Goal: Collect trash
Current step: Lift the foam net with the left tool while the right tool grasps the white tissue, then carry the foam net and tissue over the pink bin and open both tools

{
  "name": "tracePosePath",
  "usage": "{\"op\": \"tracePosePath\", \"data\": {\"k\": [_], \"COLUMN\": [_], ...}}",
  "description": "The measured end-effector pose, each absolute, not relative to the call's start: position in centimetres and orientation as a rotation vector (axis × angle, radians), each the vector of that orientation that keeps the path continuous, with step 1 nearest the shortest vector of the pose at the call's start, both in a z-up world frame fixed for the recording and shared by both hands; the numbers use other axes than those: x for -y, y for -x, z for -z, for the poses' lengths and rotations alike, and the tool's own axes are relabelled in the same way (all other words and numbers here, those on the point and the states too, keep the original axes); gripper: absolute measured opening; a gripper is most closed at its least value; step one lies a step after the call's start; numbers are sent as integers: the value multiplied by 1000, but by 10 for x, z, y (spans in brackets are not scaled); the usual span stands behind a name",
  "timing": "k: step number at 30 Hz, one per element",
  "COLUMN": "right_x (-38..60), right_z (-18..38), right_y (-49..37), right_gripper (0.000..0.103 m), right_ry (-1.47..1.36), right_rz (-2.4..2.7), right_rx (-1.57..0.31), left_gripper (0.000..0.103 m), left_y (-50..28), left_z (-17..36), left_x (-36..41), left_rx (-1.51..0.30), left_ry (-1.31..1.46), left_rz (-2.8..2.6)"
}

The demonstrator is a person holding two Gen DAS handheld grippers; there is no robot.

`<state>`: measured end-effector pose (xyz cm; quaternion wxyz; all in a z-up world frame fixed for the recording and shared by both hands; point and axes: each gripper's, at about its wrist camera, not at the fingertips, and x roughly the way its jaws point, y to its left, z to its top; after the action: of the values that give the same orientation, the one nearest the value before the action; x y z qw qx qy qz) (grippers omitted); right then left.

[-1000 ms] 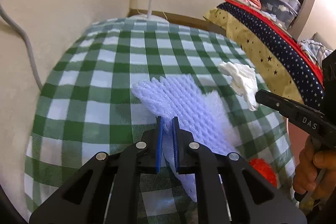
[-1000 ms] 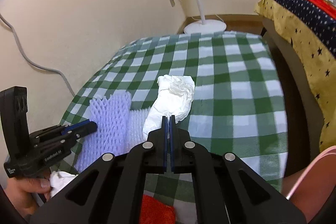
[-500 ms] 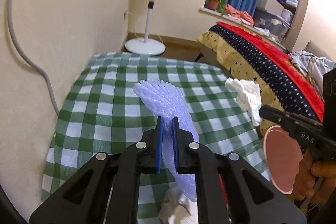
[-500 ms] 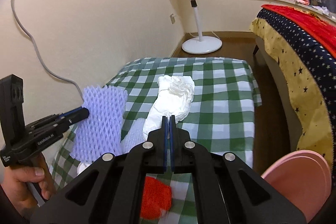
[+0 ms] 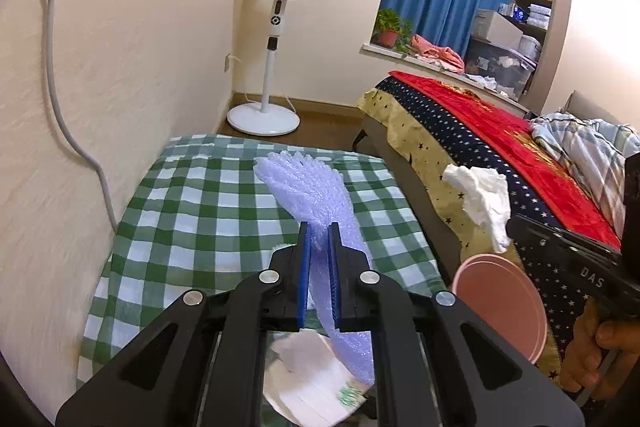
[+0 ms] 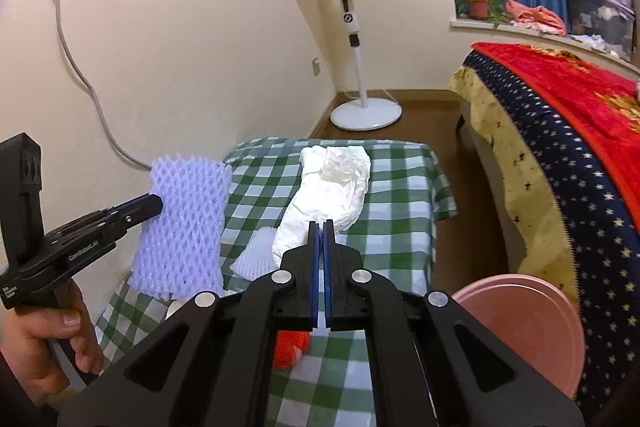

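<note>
Left gripper point(image 5: 319, 227) clamps a lavender foam net point(image 5: 316, 195) above the green checked tablecloth point(image 5: 192, 211). Right gripper point(image 6: 319, 225) pinches a crumpled white tissue point(image 6: 332, 183), also lifted off the cloth, with a pink bin point(image 6: 532, 327) below right.

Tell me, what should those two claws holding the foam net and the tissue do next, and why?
Probably carry both toward the pink bin and drop them in. The left gripper is shut on the purple foam net, the right gripper on the white tissue, both lifted off the checked tablecloth.
</note>
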<state>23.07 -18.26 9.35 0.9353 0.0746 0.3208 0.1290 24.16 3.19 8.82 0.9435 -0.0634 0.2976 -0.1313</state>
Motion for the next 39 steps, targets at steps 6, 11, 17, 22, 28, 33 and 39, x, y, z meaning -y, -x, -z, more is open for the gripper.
{"op": "tracePosePath", "data": {"k": [6, 11, 17, 22, 28, 33, 39], "right_x": [202, 214, 225, 238, 250, 264, 278], "right_z": [-111, -117, -115, -106, -103, -97, -89], "right_y": [-200, -182, -156, -143, -135, -133, -134], "right_gripper": [2, 2, 2, 2, 2, 2, 2], "right_ry": [-154, -171, -143, -157, -142, -136, -122], "right_rz": [-237, -208, -168, -136, -95, -62, -32], "right_rx": [-622, -606, -584, -596, -592, -596, -607], "left_gripper": [8, 8, 8, 8, 8, 8, 8], "left_y": [-217, -197, -185, -180, -183, -188, -196], "left_z": [-96, -101, -104, -104, -102, -98, -93], "left_x": [-16, -1, 6, 15, 28, 43, 74], "left_rx": [-587, -571, -557, -551, -547, -543, -540], "left_ry": [122, 94, 89, 71, 72, 74, 63], "left_rz": [292, 313, 328, 343, 365, 389, 437]}}
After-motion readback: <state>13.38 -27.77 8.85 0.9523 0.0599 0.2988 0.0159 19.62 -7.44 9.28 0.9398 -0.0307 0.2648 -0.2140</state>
